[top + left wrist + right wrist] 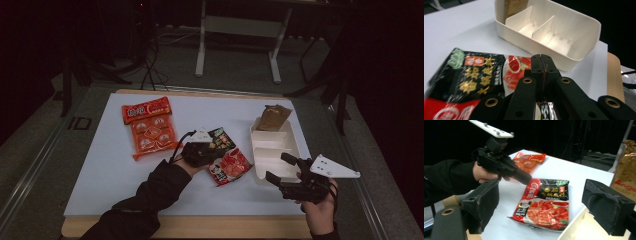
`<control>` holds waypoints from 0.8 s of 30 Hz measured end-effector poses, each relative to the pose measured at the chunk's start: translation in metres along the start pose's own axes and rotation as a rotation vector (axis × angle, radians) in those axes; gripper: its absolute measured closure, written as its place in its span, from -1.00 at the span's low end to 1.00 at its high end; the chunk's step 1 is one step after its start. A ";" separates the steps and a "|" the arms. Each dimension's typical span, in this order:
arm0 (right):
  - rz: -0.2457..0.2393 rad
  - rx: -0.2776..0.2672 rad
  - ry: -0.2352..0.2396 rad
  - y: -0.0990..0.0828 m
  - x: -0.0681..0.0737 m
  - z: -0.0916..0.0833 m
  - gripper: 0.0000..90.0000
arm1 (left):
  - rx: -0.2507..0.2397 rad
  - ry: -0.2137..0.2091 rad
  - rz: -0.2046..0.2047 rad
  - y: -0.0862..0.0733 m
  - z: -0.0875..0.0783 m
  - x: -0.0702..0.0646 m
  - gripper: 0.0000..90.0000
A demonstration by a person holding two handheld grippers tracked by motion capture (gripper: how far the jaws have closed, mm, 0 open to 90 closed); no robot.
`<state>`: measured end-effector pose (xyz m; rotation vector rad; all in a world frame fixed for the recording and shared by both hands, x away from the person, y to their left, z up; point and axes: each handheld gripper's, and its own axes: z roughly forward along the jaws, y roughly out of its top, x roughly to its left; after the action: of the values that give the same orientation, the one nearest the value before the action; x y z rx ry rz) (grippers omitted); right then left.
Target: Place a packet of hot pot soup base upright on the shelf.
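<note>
Our left gripper (541,63) clamps shut on the red-and-black sauce packet's (227,157) edge, right gripper (280,167) hovering wide open beside the cream tray (292,137).

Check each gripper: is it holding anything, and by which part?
The left gripper is shut on the red-and-black sauce packet, pinching its edge. The right gripper is open and holds nothing, beside the white divided tray.

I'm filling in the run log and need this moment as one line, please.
left tool: shut on soup-base packet edge | right tool: open, over divided tray | brown bag: in tray's far compartment
</note>
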<state>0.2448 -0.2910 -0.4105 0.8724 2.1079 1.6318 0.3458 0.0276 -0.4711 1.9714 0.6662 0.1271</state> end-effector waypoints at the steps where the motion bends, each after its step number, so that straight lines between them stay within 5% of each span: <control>1: -0.005 -0.001 -0.005 0.000 0.000 -0.001 -0.69 | 0.010 0.006 0.005 0.002 0.005 0.000 0.99; 13: -0.005 0.002 0.011 -0.003 -0.004 0.001 -0.68 | 0.157 0.025 0.064 0.023 0.069 0.004 1.00; 24: 0.007 -0.006 0.012 -0.006 -0.009 -0.003 -0.68 | 0.254 0.069 0.009 0.035 0.113 0.018 1.00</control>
<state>0.2486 -0.3001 -0.4167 0.8709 2.1090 1.6496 0.4164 -0.0652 -0.4994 2.2216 0.7487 0.1216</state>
